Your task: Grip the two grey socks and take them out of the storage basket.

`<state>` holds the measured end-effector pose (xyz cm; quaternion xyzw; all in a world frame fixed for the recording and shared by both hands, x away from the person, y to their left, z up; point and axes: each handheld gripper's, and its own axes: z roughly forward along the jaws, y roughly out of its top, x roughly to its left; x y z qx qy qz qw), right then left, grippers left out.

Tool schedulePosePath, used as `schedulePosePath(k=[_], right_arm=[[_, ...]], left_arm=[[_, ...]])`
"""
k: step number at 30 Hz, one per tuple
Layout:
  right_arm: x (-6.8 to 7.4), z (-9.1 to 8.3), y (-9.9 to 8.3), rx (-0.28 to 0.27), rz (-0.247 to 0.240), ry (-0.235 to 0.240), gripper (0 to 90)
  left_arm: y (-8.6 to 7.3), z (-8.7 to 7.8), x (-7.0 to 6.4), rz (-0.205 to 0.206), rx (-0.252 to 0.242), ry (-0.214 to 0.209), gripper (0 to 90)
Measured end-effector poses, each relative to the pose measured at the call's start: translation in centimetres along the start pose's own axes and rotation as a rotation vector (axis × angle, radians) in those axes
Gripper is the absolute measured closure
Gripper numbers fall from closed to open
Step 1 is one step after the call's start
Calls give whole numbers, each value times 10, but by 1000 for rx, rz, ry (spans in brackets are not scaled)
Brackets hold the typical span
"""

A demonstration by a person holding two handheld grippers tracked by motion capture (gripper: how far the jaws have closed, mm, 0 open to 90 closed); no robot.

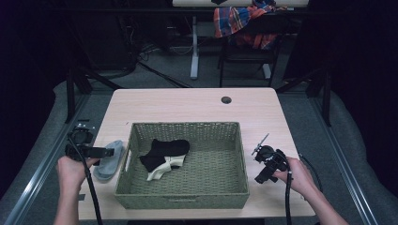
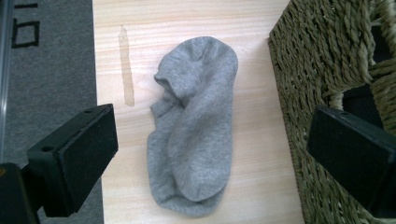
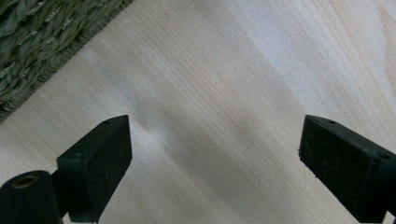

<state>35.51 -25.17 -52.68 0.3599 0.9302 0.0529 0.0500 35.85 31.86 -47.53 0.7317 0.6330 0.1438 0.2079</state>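
A grey sock (image 1: 110, 161) (image 2: 196, 126) lies crumpled on the wooden table (image 1: 187, 105), just left of a woven basket (image 1: 187, 125) (image 2: 322, 56). My left gripper (image 1: 109, 152) (image 2: 212, 135) hovers over that sock, open wide, with the sock showing between its jaws and untouched. Inside the basket lie a black sock (image 1: 166, 149) and, partly under it, a white sock (image 1: 164, 168). My right gripper (image 1: 265, 171) (image 3: 215, 144) is open over bare table right of the basket, whose corner (image 3: 42, 42) shows at its upper left.
A round cable hole (image 1: 226, 100) sits near the table's far edge. Behind the table stands a chair draped with a plaid cloth (image 1: 239, 18). A pale streak (image 2: 126, 65) marks the wood beside the grey sock. Grey floor lies past the table's left edge (image 2: 46, 70).
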Motion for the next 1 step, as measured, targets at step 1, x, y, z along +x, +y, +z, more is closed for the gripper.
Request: schedulePosePath(k=[1], right_arm=[[0, 0, 0, 0, 1, 0, 92]], left_arm=[[0, 0, 0, 0, 0, 0, 25]])
